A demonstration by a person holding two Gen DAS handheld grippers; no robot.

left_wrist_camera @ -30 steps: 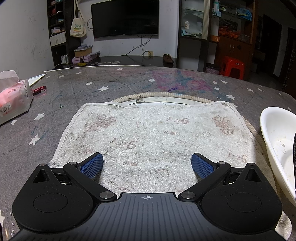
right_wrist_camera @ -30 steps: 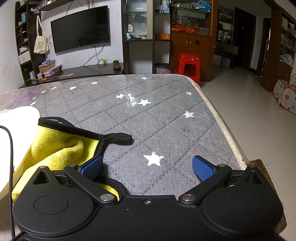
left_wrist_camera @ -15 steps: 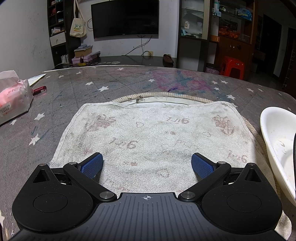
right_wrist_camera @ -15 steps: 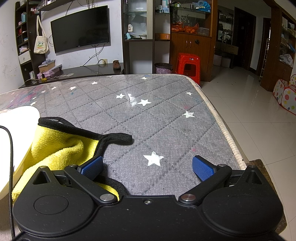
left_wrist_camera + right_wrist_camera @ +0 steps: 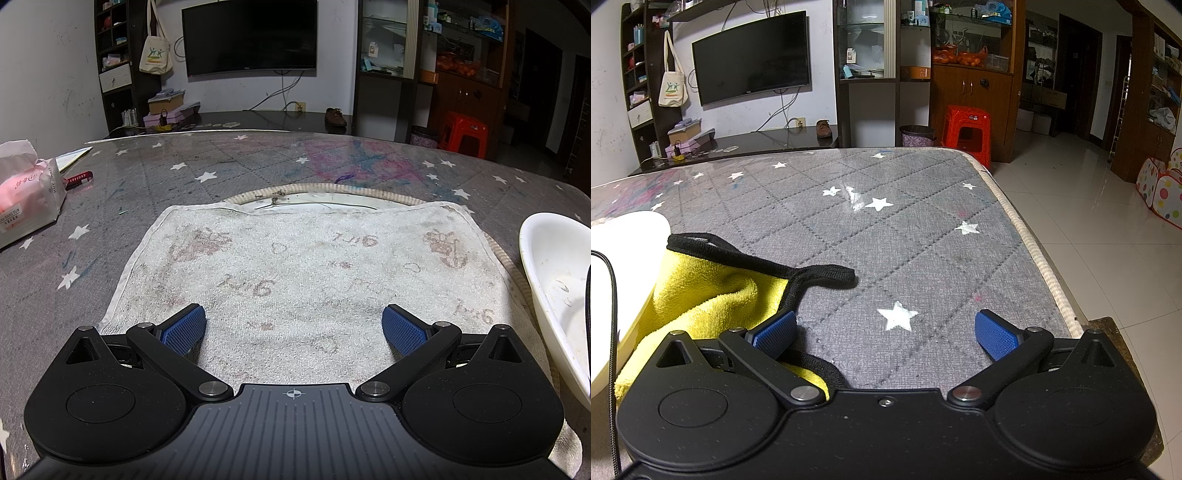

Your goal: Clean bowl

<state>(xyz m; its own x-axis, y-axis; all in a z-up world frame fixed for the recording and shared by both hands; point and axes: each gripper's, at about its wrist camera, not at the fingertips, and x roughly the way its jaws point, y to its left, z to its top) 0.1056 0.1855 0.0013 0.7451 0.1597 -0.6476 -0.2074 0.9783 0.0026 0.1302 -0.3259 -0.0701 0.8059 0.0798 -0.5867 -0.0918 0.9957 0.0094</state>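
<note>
Tabletop scene unchanged: both grippers' fingers (image 5: 183, 328) stay spread, empty.

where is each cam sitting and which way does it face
Left wrist: on the left gripper, low over the white towel, facing the TV wall; only its own open blue fingers show.
Right wrist: on the right gripper, over the table's right end, beside the yellow cloth; open fingers show.
Shared: white bowl, TV, red stool.
</note>
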